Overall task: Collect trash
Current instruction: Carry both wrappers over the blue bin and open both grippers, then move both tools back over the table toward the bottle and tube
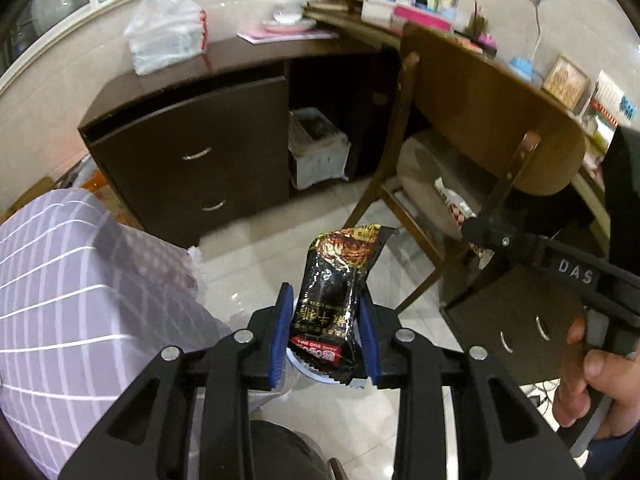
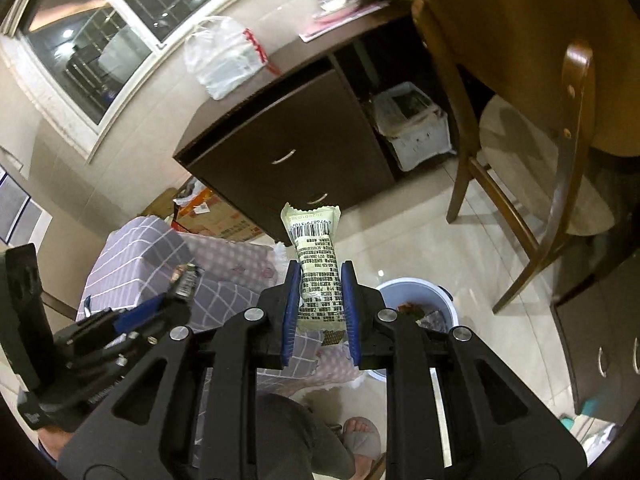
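Note:
My left gripper is shut on a black snack wrapper with gold print and holds it upright above the floor. My right gripper is shut on a pale green snack wrapper with a barcode, held upright. A light blue trash bin with wrappers in it stands on the floor just right of and below the right gripper; its rim shows under the black wrapper in the left wrist view. The right gripper with its wrapper also shows in the left wrist view, and the left gripper in the right wrist view.
A wooden chair stands to the right. A dark brown cabinet with drawers stands ahead, a white plastic bag on top and a white basket beside it. A grey checked bedcover lies at the left.

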The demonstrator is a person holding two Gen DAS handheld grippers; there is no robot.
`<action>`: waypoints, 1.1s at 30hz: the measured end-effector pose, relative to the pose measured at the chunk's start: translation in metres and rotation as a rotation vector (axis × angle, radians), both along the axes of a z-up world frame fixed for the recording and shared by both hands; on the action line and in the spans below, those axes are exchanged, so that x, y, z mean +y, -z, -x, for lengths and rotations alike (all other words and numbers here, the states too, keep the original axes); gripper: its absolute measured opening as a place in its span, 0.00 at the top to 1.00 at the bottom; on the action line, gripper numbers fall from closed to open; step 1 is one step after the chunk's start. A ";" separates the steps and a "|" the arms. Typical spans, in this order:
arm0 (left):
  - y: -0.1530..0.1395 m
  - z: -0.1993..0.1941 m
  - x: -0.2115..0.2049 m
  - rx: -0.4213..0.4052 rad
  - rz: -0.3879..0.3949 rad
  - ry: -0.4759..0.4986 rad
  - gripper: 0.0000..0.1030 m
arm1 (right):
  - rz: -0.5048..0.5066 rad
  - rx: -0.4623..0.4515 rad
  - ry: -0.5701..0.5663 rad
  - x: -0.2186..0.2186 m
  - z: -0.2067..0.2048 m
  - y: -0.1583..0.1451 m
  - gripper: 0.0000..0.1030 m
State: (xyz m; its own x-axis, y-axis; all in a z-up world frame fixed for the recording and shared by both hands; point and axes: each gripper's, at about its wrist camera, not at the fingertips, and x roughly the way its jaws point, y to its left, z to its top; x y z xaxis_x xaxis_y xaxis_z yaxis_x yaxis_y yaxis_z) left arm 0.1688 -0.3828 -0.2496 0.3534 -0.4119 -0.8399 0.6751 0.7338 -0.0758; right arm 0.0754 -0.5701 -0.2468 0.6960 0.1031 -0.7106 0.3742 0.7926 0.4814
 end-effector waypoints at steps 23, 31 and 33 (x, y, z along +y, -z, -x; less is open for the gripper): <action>0.012 -0.026 -0.010 -0.011 -0.035 -0.054 0.12 | -0.010 0.150 0.052 -0.011 -0.013 0.047 0.06; -0.033 -0.013 0.015 -0.083 0.037 -0.053 0.11 | 0.021 0.117 0.054 0.008 -0.015 0.018 0.06; -0.043 -0.009 0.024 -0.100 0.055 -0.056 0.11 | 0.034 0.099 0.044 0.016 -0.017 0.005 0.06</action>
